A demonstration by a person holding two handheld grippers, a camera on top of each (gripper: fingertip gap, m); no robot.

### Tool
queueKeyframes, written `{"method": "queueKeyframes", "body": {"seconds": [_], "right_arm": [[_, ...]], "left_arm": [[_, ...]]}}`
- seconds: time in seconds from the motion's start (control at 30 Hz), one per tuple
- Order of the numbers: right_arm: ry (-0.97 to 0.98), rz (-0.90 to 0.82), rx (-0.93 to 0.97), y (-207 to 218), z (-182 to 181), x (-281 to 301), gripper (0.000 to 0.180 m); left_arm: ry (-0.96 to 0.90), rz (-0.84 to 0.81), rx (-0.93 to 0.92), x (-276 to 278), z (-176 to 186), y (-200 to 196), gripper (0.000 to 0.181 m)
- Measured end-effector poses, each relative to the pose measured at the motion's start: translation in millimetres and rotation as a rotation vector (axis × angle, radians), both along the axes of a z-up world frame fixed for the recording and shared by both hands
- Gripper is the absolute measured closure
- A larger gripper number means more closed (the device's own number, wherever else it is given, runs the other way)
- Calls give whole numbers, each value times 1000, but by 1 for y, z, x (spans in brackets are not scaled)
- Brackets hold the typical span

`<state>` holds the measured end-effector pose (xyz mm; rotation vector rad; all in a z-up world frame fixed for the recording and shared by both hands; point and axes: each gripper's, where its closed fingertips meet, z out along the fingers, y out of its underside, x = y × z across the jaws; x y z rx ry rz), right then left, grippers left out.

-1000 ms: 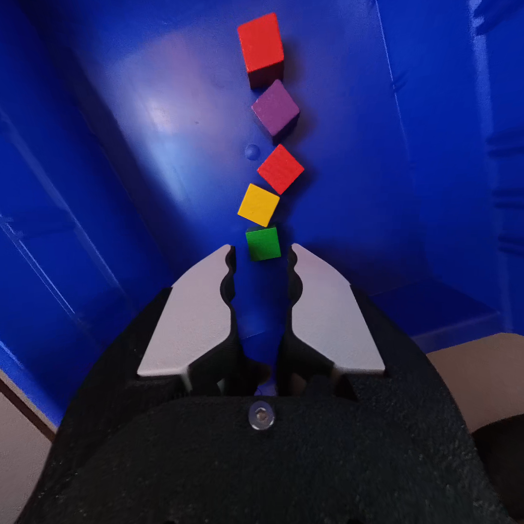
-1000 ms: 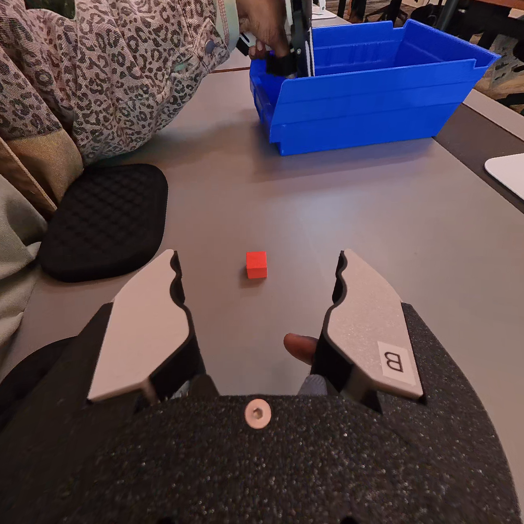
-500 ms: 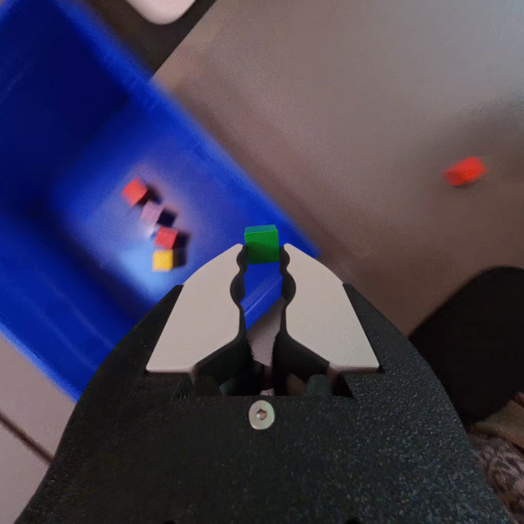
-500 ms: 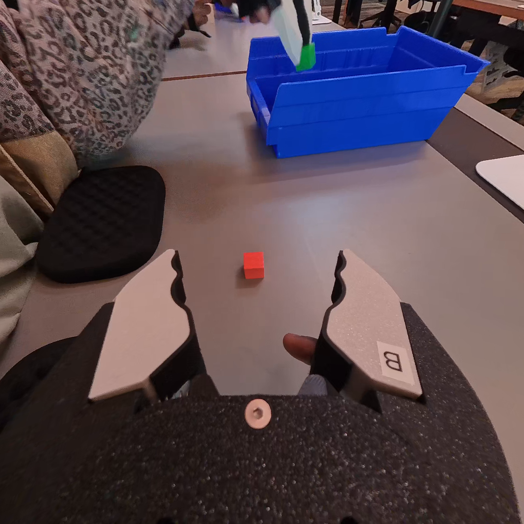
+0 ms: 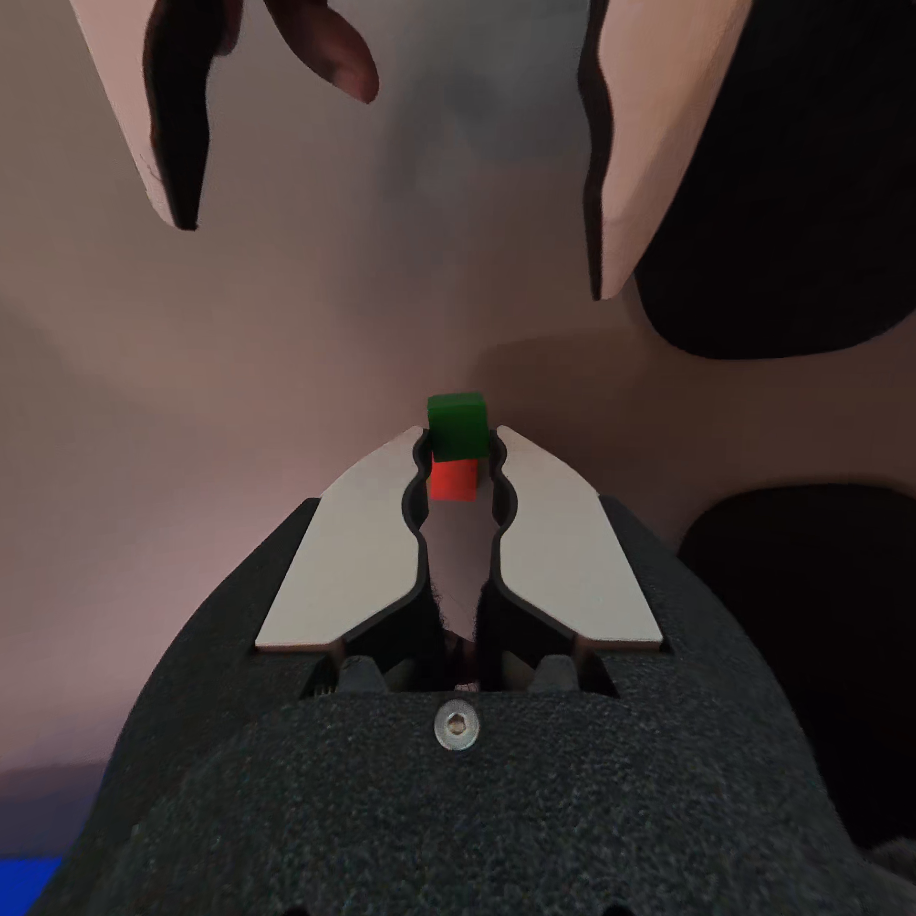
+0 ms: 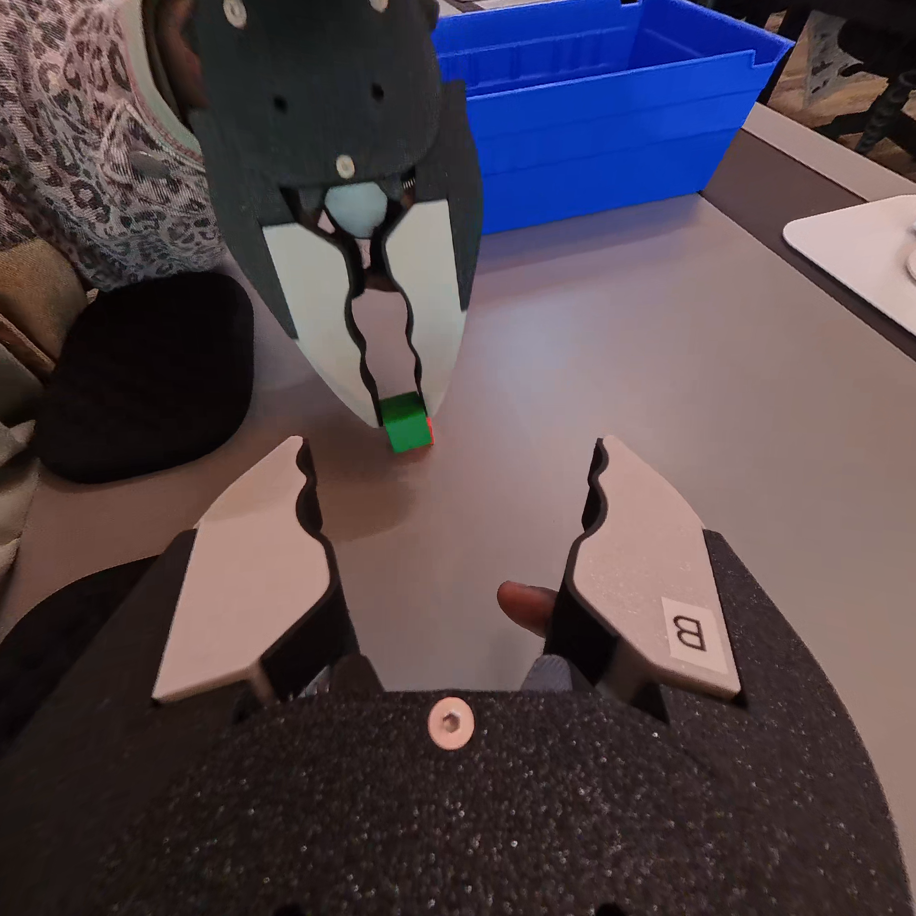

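Observation:
My left gripper is shut on a small green cube and holds it right over a red cube on the grey table. In the right wrist view the left gripper points down with the green cube at its tips, and the red cube is almost hidden behind the green one. My right gripper is open and empty, low over the table just short of the cubes. It also shows in the left wrist view, facing me.
A blue plastic bin stands at the far side of the table. A black foam pad lies to the left, next to a person's patterned sleeve. A white tray lies at the right edge. The left gripper's tips are roughly 7 cm from the right gripper's.
My left gripper closed on the green cube in the blue bin, lifted it out and carried it over to the red cube on the table. My right gripper has stayed still and open.

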<state>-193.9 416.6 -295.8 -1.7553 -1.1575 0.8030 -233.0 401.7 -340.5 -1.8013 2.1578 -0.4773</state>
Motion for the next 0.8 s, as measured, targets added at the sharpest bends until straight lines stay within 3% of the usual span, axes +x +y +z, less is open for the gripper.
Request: {"method": "queueKeyframes", "body": {"seconds": [0.8], "right_arm": [[-26, 8, -23, -2, -5, 2, 74]], "left_arm": [[159, -38, 29, -2, -29, 2, 159]]}}
